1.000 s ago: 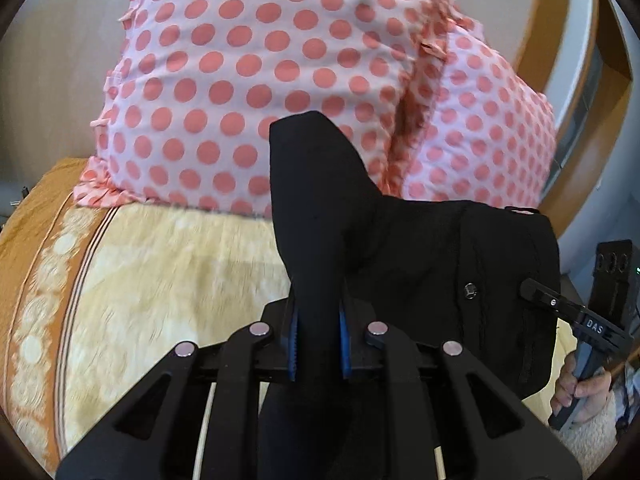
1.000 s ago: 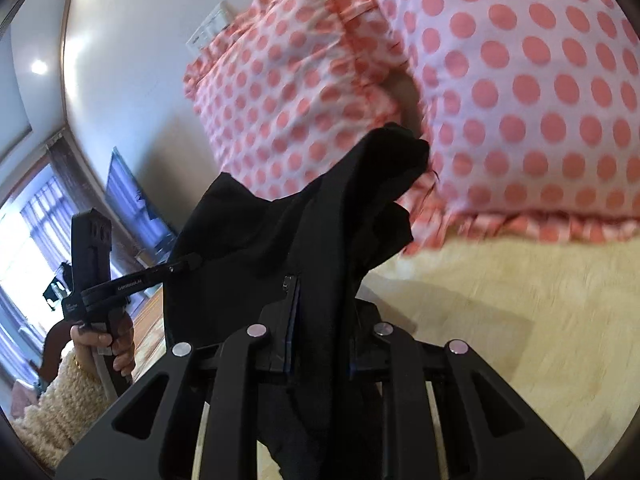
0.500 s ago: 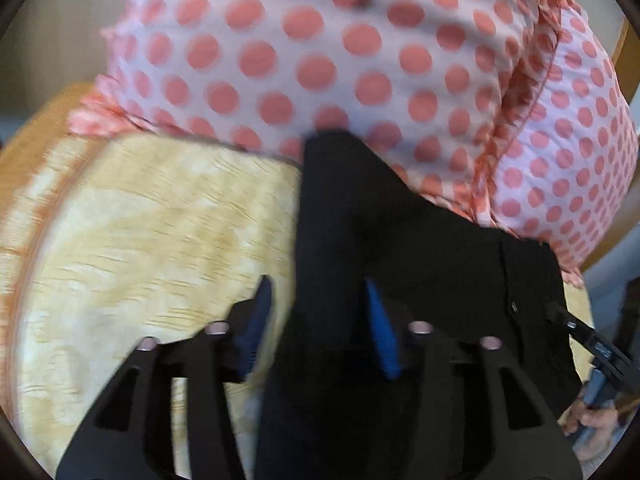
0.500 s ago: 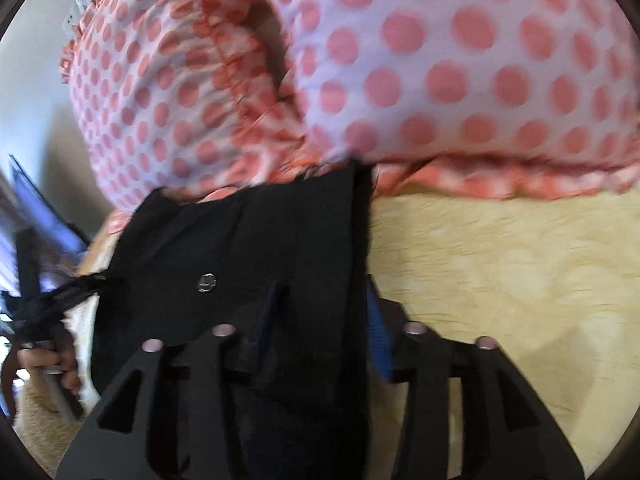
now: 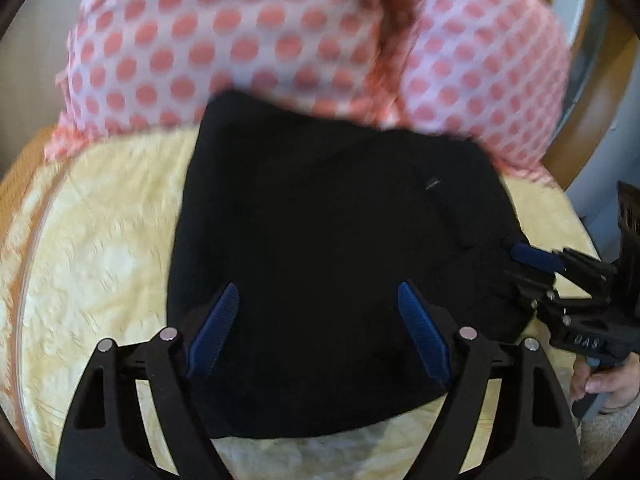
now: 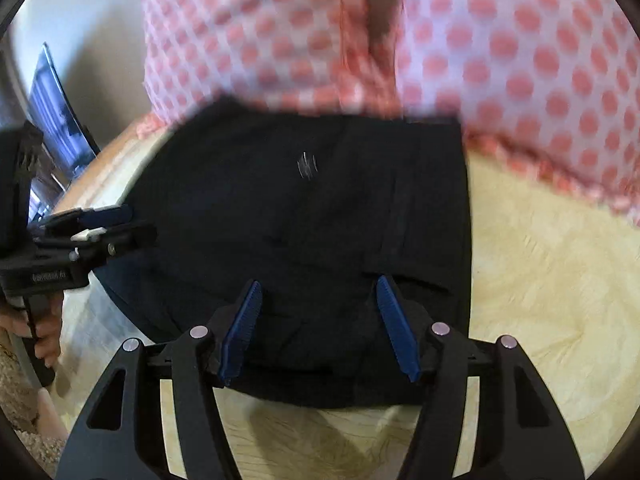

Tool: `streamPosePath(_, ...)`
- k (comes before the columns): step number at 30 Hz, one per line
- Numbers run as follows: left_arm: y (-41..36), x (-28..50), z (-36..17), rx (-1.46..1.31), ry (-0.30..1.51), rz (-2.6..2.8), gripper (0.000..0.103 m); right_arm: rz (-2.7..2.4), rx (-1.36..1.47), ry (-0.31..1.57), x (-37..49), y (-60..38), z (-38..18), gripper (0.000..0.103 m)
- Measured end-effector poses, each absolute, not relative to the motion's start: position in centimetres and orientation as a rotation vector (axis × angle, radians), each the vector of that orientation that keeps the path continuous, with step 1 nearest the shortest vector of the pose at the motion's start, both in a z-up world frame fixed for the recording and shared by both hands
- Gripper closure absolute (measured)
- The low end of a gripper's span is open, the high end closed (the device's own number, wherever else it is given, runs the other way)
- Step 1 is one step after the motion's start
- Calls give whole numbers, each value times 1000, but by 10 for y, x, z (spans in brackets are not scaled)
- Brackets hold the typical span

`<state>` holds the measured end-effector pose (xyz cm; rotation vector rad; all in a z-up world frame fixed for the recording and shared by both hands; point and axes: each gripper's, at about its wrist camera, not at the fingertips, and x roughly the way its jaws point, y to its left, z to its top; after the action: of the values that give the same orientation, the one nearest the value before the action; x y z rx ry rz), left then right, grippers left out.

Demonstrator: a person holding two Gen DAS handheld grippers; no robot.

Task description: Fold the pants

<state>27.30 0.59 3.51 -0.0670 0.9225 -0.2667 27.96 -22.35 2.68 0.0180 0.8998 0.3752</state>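
Left wrist view: black pants (image 5: 320, 248) lie folded on yellow bedspread (image 5: 100, 264).
Left gripper (image 5: 318, 300) and right gripper (image 6: 318, 296): jaws just opened, spread above the cloth, gripping nothing.

black pants (image 5: 328, 264) at centre; pale yellow bedspread (image 5: 100, 264) with tone-on-tone floral pattern, lower left; pink pillows (image 5: 248, 40) with coral polka dots, top; black gripper (image 5: 318, 320) with blue ribbed pads (image 5: 214, 330).

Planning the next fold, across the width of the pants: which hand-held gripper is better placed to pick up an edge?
Probably the left hand-held gripper: open, the pants' left edge close beside its left pad. The right hand-held gripper hangs open over mid-fabric.
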Motion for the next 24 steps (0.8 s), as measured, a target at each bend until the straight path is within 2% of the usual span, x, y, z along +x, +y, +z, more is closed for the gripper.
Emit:
streamPosePath(2,6,275,31,-72,904,-251,23,371,31,887,279,-224,26,40)
streamPosePath(5,-7,277,28,-25,915,-210,14,362,35,888,279,-217,27,25)
streamPosePath(8,-9,260,37,-1,902,-168,14,324,50,864,264,-215,36,21)
streamPosePath(9,-7,254,39,-2,895,-162,12,304,88,847,255,-223,43,12)
streamPosePath(11,4,231,50,2,857,-127,4,235,123,814,237,-236,51,2)
streamPosePath(16,19,172,61,78,797,6,2,-14,153,785,195,-257,60,1)
streamPosePath(20,19,128,52,98,768,-11,2,-27,110,749,161,-238,53,1)
streamPosePath(24,23,113,33,37,822,-36,2,-36,23,703,135,-206,42,1)
